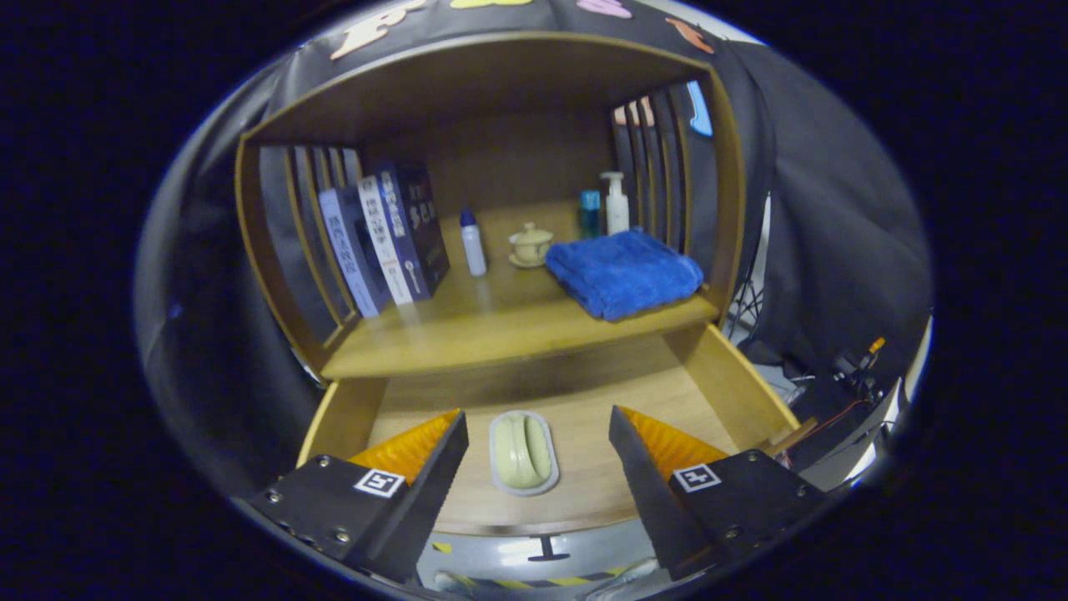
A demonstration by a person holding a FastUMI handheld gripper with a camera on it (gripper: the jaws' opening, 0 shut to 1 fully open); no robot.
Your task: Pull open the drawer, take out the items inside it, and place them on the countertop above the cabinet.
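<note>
The wooden drawer (734, 376) stands pulled out below the countertop (501, 321). On its floor lies a pale green soap in an oval white dish (523, 452). My gripper (534, 438) hovers above the drawer, open, and the soap dish lies between the two fingertips and below them. Neither finger touches the dish. A folded blue towel (622, 271) rests on the countertop's right part.
On the countertop stand several books (384, 238) at the left, a small white bottle (473, 244), a lidded tea cup on a saucer (530, 244), a blue bottle (590, 212) and a pump bottle (617, 203). Slatted side walls enclose the shelf. Cables and gear lie right of the cabinet.
</note>
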